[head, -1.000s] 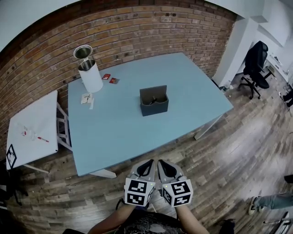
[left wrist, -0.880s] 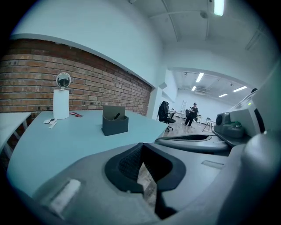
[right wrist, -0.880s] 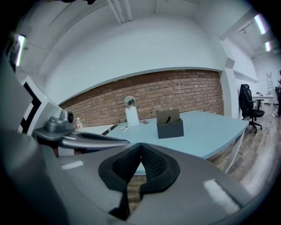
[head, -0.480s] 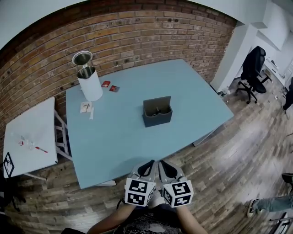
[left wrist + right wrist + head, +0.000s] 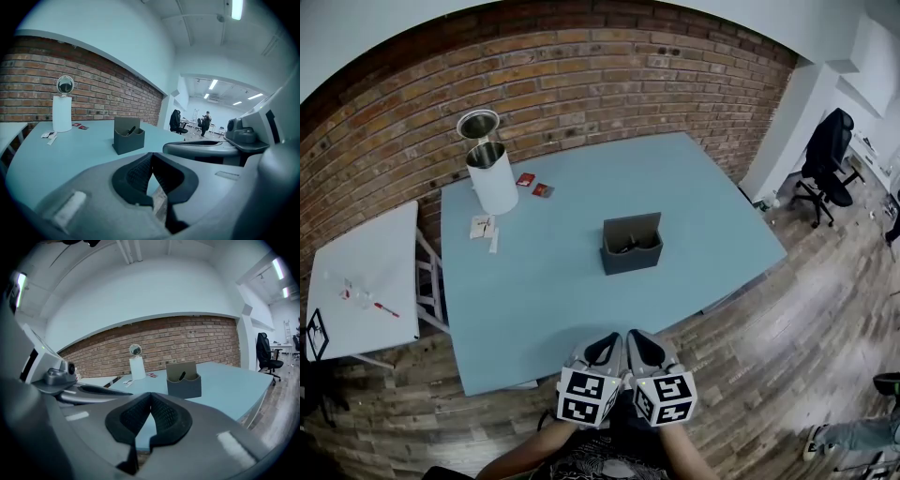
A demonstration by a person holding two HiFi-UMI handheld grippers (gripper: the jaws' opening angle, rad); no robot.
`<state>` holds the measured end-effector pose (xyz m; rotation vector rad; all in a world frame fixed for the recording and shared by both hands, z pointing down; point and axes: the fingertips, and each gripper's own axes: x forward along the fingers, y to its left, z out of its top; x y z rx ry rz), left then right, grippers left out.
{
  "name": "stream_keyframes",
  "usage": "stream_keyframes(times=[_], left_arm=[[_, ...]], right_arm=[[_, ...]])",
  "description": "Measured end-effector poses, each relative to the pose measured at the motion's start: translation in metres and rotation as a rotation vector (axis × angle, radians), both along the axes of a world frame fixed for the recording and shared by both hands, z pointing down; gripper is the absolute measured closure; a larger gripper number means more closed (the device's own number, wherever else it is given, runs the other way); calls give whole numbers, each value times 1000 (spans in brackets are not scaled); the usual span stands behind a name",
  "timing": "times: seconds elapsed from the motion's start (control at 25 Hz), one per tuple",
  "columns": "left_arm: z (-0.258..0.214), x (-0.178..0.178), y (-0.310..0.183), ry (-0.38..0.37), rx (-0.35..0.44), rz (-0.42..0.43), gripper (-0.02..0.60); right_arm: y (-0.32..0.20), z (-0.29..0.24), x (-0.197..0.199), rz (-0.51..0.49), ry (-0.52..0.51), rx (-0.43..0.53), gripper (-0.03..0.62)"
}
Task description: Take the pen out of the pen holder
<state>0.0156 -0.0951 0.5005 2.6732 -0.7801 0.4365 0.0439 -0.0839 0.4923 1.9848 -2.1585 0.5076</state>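
Note:
A dark grey pen holder (image 5: 631, 247) stands near the middle of the blue table (image 5: 544, 281), with a dark pen (image 5: 623, 248) lying slanted inside it. The left gripper view has the holder (image 5: 128, 136) and pen (image 5: 131, 130) well ahead of the jaws, and so does the right gripper view, with the holder (image 5: 183, 380) and pen (image 5: 182, 376). My left gripper (image 5: 607, 340) and right gripper (image 5: 635, 338) are held side by side off the table's near edge, far from the holder. Both are shut on nothing, left gripper (image 5: 151, 155), right gripper (image 5: 150, 396).
At the table's far left corner stands a white cylinder (image 5: 492, 175) with a round metal top. Two red cards (image 5: 533, 185) and some paper slips (image 5: 482, 227) lie near it. To the left is a white side table (image 5: 366, 281), at the right an office chair (image 5: 828, 150), behind a brick wall.
The head view has shifted: the table and pen holder now sit lower and further right in the picture. Both grippers stay shut and together at the bottom.

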Motion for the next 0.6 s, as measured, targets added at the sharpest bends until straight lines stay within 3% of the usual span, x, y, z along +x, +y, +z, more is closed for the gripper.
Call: stream_keyframes(times=[0.6], left_arm=[[7,42,-60,-29,-1,-67,577]], right_arm=[[-64,6,44,-70,3,-8,585]])
